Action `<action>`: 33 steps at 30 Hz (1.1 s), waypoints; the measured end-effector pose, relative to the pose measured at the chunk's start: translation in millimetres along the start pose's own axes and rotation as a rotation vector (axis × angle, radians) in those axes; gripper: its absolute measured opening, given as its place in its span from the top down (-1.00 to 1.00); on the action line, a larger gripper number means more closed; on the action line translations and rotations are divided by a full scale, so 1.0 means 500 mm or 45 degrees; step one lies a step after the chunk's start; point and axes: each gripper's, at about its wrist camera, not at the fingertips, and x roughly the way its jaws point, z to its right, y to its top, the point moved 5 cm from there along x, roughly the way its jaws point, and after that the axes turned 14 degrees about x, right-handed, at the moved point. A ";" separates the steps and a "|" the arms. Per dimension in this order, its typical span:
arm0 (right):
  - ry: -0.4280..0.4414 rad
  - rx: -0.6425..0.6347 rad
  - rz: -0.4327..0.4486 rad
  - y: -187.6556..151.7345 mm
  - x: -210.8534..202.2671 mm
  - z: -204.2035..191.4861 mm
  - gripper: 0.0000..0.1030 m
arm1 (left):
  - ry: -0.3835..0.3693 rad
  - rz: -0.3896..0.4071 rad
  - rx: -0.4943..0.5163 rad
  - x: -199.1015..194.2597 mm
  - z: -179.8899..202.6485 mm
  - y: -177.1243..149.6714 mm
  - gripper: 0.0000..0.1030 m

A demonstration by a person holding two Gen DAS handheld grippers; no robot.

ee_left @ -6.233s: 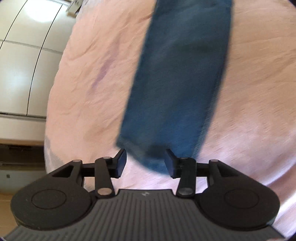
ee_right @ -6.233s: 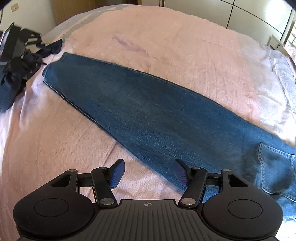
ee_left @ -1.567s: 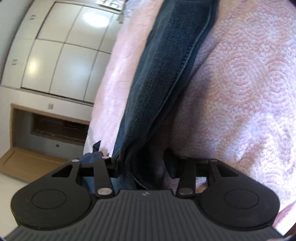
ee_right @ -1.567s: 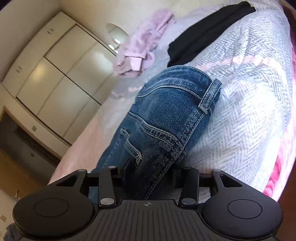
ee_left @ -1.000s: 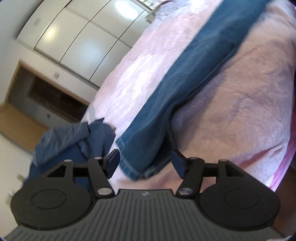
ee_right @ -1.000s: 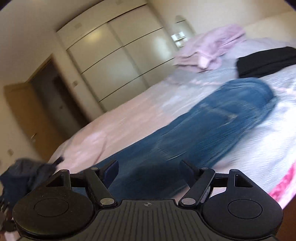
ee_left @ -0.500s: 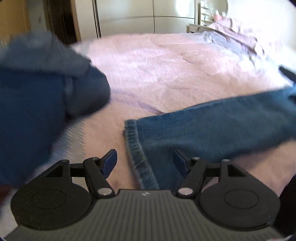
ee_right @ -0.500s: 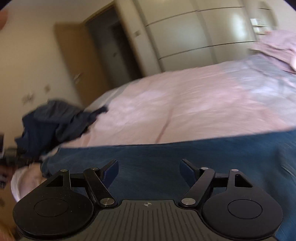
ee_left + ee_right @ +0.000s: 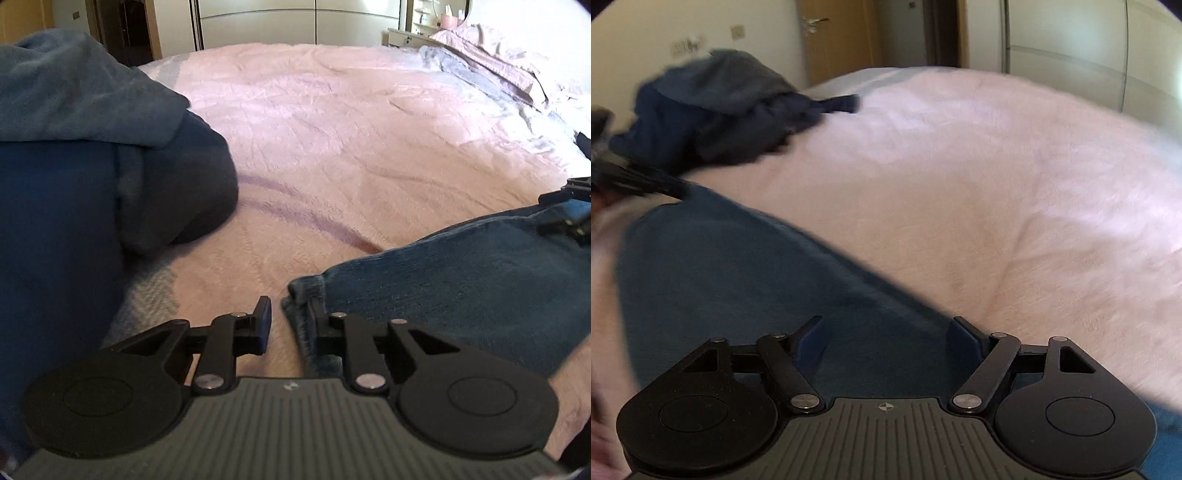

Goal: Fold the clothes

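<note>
Denim, blue, fills the lower part of both views. My left gripper (image 9: 286, 321) sits at bottom centre, its jaws narrowed to a small gap around the hem of the jeans (image 9: 461, 273); half a second ago they stood wide apart, so I am closing on the cuff. I cannot tell if the pinch is firm yet. My right gripper (image 9: 886, 338) hangs at bottom centre of its own blurred view, jaws spread, over the jeans (image 9: 738, 266) with nothing held; it has swung from the waistband end toward mid-leg. Judgement: lengthwise alignment is done, cross fold is next. Beyond, the pink bedspread (image 9: 351, 129) runs to the top. A heap of dark blue clothes (image 9: 92, 147) sits at left, wardrobe doors (image 9: 295, 18) behind.
</note>
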 end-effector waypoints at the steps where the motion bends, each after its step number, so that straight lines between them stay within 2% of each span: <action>1: -0.052 0.013 0.012 0.004 0.003 0.012 -0.47 | 0.010 0.031 0.034 -0.023 0.006 -0.005 0.41; 2: -0.047 0.020 0.028 -0.002 -0.009 0.008 -0.47 | 0.021 0.065 0.077 -0.048 0.014 -0.012 0.25; 3: -0.025 0.025 0.046 -0.011 -0.025 0.000 -0.47 | 0.031 0.098 0.137 -0.075 0.028 -0.019 0.22; 6: 0.043 0.040 0.099 -0.037 -0.076 -0.025 -0.47 | 0.006 0.192 0.440 -0.136 0.111 -0.053 0.18; 9: 0.112 0.056 0.153 -0.064 -0.126 -0.050 -0.47 | 0.010 0.187 0.747 -0.143 0.209 -0.096 0.18; 10: 0.138 0.039 0.158 -0.076 -0.140 -0.067 -0.47 | 0.020 0.171 0.800 -0.134 0.236 -0.105 0.18; 13: 0.191 -0.082 0.147 -0.110 -0.153 -0.139 -0.47 | 0.028 0.168 0.875 -0.106 0.314 -0.118 0.08; 14: 0.188 -0.126 0.141 -0.120 -0.148 -0.159 -0.47 | 0.044 0.184 0.871 -0.097 0.332 -0.116 -0.08; 15: 0.185 -0.169 0.136 -0.130 -0.144 -0.179 -0.47 | 0.073 0.202 0.854 -0.087 0.346 -0.110 -0.24; 17: 0.183 -0.189 0.123 -0.141 -0.130 -0.193 -0.47 | 0.204 0.189 0.859 -0.059 0.357 -0.099 -0.28; 19: 0.180 -0.162 0.110 -0.147 -0.119 -0.190 -0.47 | 0.361 0.149 0.899 -0.030 0.360 -0.089 -0.13; 20: 0.171 -0.160 0.107 -0.150 -0.116 -0.189 -0.47 | 0.431 0.117 0.958 -0.020 0.354 -0.088 0.08; 21: 0.155 -0.176 0.108 -0.153 -0.118 -0.187 -0.47 | 0.474 0.100 1.030 -0.018 0.347 -0.089 0.18; 22: 0.137 -0.197 0.111 -0.156 -0.120 -0.185 -0.47 | 0.503 0.100 1.104 -0.024 0.341 -0.089 0.19; 24: 0.101 -0.224 0.125 -0.162 -0.133 -0.177 -0.47 | 0.593 0.119 1.307 -0.051 0.344 -0.087 0.59; 25: 0.083 -0.224 0.138 -0.164 -0.145 -0.170 -0.47 | 0.662 0.134 1.430 -0.067 0.349 -0.087 0.64; 26: 0.066 -0.223 0.151 -0.167 -0.158 -0.163 -0.47 | 0.749 0.144 1.548 -0.082 0.355 -0.089 0.80; 27: 0.048 -0.223 0.164 -0.170 -0.170 -0.156 -0.47 | 0.832 0.146 1.641 -0.094 0.357 -0.093 0.83; 28: 0.035 -0.199 0.176 -0.177 -0.181 -0.146 -0.47 | 0.860 0.123 1.684 -0.100 0.354 -0.098 0.84; 31: 0.004 -0.092 0.200 -0.205 -0.205 -0.109 -0.47 | 0.686 -0.048 1.592 -0.074 0.331 -0.137 0.79; 33: -0.012 -0.008 0.189 -0.233 -0.211 -0.083 -0.47 | 0.626 -0.095 1.569 -0.052 0.330 -0.174 0.80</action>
